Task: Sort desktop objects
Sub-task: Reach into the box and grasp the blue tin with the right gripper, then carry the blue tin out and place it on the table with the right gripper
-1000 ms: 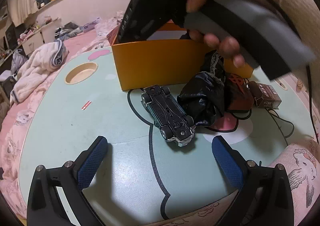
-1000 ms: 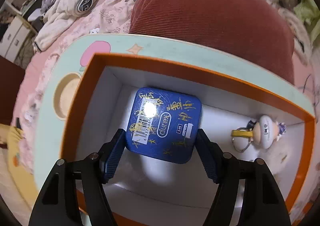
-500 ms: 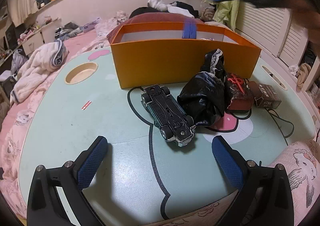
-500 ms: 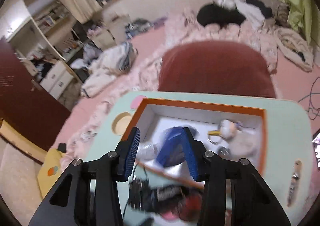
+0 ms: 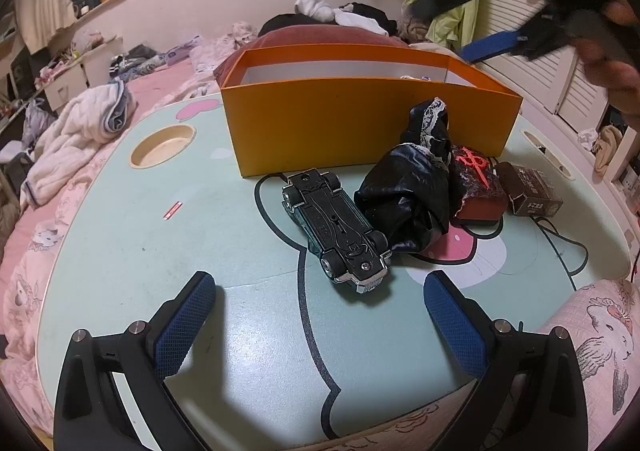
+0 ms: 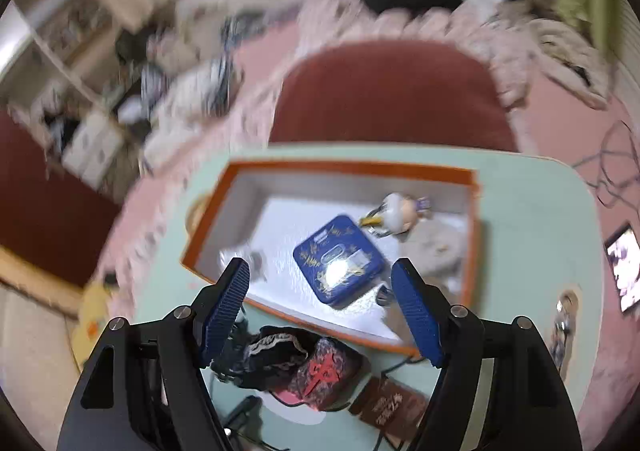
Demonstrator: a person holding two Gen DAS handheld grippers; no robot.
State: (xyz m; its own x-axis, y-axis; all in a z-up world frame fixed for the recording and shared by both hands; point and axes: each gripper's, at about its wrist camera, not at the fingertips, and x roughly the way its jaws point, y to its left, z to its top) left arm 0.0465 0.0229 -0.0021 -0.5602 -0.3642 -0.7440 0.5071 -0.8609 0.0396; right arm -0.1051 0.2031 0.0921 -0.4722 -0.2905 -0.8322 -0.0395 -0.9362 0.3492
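On the pale green table [image 5: 120, 235], near its far edge, stands an orange box [image 5: 360, 123] with a white inside; seen from the right wrist, the box [image 6: 208, 219] holds a blue tin [image 6: 340, 259] lying flat near the middle of its floor, a small round-headed figurine [image 6: 400, 209] with a yellow ring toward the far right corner, and a blurred pale object near the left wall that I cannot make out. Just in front of the box's near wall lie the things not yet sorted: a toy car [image 5: 336, 227] upside down with its 4 wheels up, touching a crumpled black cloth with lace trim [image 5: 408, 191] to its right; beside that a dark red box with a red emblem [image 5: 476, 187], then a small brown box [image 5: 532, 191] toward the table's right edge, with a thin black cable running beneath them. A round recess [image 5: 162, 139] sits toward the table's far left corner.

The left gripper [image 5: 320, 315] hovers over the near edge, its blue pads spread wide and empty, the toy car ahead of them. The right gripper [image 6: 320, 303] hangs above the box's near wall, jaws opening with nothing between them; the blue tin lies well below, free of the pads.
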